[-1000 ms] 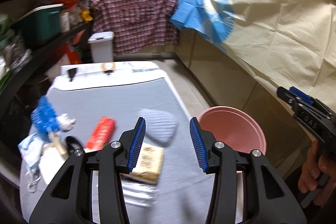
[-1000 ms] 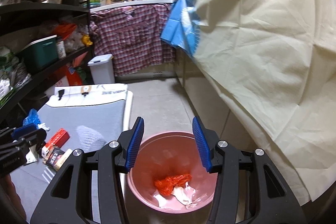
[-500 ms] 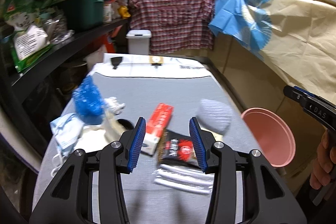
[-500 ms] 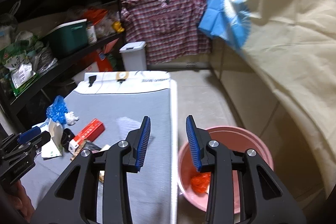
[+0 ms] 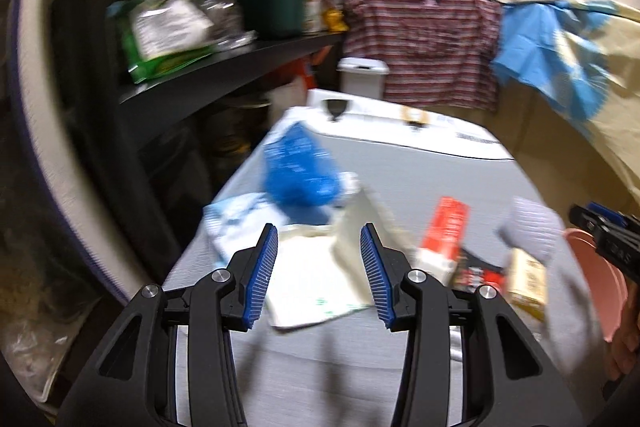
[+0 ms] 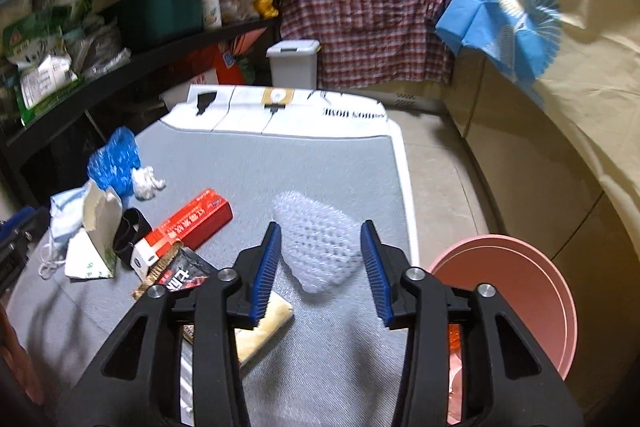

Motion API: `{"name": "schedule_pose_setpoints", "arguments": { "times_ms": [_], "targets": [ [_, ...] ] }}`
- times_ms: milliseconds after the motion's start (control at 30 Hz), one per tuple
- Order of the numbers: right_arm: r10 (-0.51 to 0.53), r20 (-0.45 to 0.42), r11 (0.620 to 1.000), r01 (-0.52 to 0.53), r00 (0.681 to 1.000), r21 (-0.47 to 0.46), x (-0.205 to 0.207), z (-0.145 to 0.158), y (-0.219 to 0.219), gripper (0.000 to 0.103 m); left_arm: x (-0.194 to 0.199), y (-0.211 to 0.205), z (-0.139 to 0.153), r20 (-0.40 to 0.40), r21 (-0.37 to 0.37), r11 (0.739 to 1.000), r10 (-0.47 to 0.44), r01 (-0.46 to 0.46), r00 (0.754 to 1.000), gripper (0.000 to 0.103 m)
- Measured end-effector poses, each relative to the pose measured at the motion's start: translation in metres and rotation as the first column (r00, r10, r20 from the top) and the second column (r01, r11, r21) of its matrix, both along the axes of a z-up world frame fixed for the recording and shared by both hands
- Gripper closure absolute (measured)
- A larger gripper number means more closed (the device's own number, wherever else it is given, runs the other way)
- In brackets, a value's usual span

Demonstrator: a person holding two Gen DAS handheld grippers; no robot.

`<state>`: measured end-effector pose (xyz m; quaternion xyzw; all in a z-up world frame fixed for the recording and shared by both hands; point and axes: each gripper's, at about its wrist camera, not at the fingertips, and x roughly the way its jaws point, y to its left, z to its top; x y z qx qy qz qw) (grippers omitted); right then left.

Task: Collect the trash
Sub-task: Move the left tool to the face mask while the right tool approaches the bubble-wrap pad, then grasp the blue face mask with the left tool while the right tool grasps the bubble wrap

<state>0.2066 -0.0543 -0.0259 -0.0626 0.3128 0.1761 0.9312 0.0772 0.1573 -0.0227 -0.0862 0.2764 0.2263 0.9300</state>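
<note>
Trash lies on a grey mat (image 6: 256,171). My left gripper (image 5: 318,267) is open and empty above a torn white paper bag (image 5: 316,279), with a blue plastic bag (image 5: 300,171) and a face mask (image 5: 236,223) just beyond. My right gripper (image 6: 320,267) is open and empty, with its jaws on either side of a bubble-wrap piece (image 6: 320,247). A red box (image 6: 188,223), a black snack wrapper (image 6: 182,273) and a beige packet (image 6: 264,327) lie left of it. The pink basin (image 6: 520,291) sits on the floor at right with some red trash inside.
Black shelves (image 6: 132,67) with boxes and bags run along the left. A small white bin (image 6: 294,63) and a hanging plaid cloth (image 6: 368,23) are at the far end. A cream sheet (image 6: 580,67) covers the right side. Tiled floor (image 6: 444,187) lies beside the mat.
Both grippers swung left, away from the pink basin and over the mat. The left one now faces the white bag and blue bag; the right one came up to the bubble wrap.
</note>
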Motion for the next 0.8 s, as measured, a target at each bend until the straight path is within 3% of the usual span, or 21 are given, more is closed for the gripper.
{"name": "schedule_pose_setpoints", "arguments": {
  "times_ms": [400, 800],
  "targets": [
    [-0.018, -0.048, 0.998, 0.015, 0.999, -0.06, 0.021, -0.026, 0.01, 0.058, 0.012, 0.043, -0.025, -0.082, -0.019, 0.991, 0.131, -0.133, 0.988, 0.059],
    [-0.019, -0.086, 0.994, 0.009, 0.996, -0.111, 0.028, -0.041, 0.017, 0.058, 0.028, 0.05, -0.041, -0.139, -0.086, 0.988, 0.116, -0.129, 0.983, 0.059]
  ]
}}
